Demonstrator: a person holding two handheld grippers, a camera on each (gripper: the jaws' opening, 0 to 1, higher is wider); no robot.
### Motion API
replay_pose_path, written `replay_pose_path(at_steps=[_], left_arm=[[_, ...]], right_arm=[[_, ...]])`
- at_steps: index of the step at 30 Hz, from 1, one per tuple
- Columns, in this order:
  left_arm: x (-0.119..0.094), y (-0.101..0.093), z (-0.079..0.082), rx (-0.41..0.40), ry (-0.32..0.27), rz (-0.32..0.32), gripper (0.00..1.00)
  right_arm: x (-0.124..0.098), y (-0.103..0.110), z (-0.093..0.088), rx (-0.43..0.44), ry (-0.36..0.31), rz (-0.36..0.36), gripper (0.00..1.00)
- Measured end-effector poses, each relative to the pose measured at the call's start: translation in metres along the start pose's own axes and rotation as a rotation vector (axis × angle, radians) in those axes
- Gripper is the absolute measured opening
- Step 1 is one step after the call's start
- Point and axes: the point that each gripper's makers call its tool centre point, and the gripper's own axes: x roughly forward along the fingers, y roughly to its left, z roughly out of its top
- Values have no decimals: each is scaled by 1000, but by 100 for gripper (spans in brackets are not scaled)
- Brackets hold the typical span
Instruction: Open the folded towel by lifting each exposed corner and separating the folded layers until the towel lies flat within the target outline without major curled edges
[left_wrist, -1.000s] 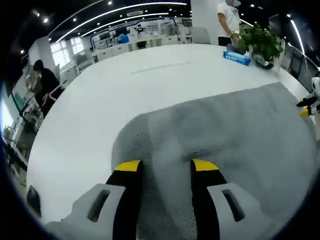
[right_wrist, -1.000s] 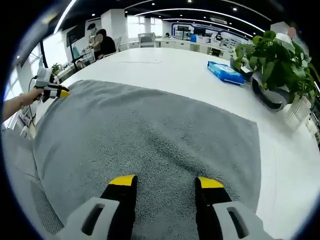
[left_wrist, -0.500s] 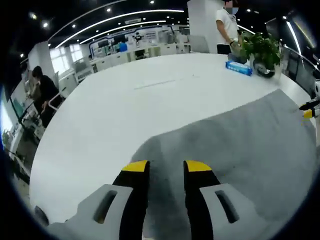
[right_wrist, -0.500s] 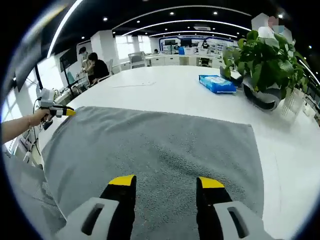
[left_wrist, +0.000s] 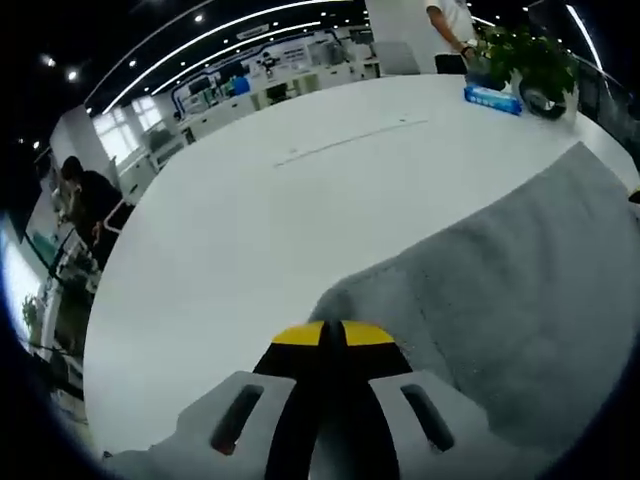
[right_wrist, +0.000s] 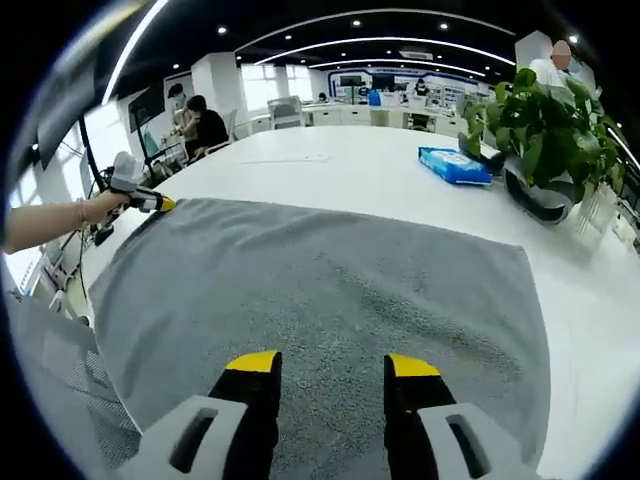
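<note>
The grey towel (right_wrist: 330, 300) is spread over the white bench (left_wrist: 250, 200), seen as a broad, nearly flat sheet in the right gripper view. No target outline can be made out on the bench, so its fit cannot be judged.

The left gripper (left_wrist: 333, 335) is pressed together at the towel's near corner, where the cloth rises in a small peak just ahead of the yellow tips; the corner appears to be pinched, though the cloth between the tips is hidden. In the right gripper view the same gripper is seen at the far left corner of the towel, held in a hand (right_wrist: 100, 208). The right gripper (right_wrist: 332, 365) is spread, its jaws apart over the towel's near edge, with nothing held.

What could go wrong is judged as follows. If the pinched corner is pulled too far outward, the whole towel may be dragged across the smooth bench instead of being flattened, since the other gripper is not pinning it. If the corner is released from above the bench, it may fall back curled. A ridge is seen running from the pinched corner in the left gripper view, and it may be left as a fold.

A potted plant (right_wrist: 545, 130) is standing well beyond the towel, its pot filled with leafy stems, and a blue packet (right_wrist: 455, 165) is lying beside it; its contents cannot be told.
</note>
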Motion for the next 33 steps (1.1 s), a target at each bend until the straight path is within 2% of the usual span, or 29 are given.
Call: replay_pose_path(at_steps=[3,7,12,14,15,18,22,24,26,29,31,32,33], left_arm=[[-6,-1,2,16,-5,13,1],[-28,-7,18,17,-78,17,1],[-61,-41,31,44,-156,-38,0],[-70,-58,32,97,-173,-51,0],[-74,-65,32,124,-177,-57,0],[-80,-90,26,138,-176,-83,0],[-83,-117,17,131,-168,-132,1],[-80,-125,10,147,-150,-146,1],[-74,-136,-5,166,-100,-181,1],[-67,-140,-16,162,-93,-201,2],[-72,-139,-6,129,-140,-210,5],[-79,-139,2,66,-174,-223,6],[-82,-138,6,36,-192,-236,9]], right_arm=[[3,4,-1,-32,12,7,37],[3,4,1,-55,7,4,37],[4,2,1,-53,9,6,37],[5,2,1,-53,8,6,37],[5,3,1,-52,7,7,37],[5,5,-1,-51,16,13,37],[6,6,0,-56,13,19,37],[6,7,-1,-58,17,21,37],[6,8,-2,-57,20,24,36],[6,10,-1,-60,18,31,36],[6,11,-1,-61,16,32,36],[5,11,-1,-63,16,31,36],[5,11,-1,-64,16,30,36]])
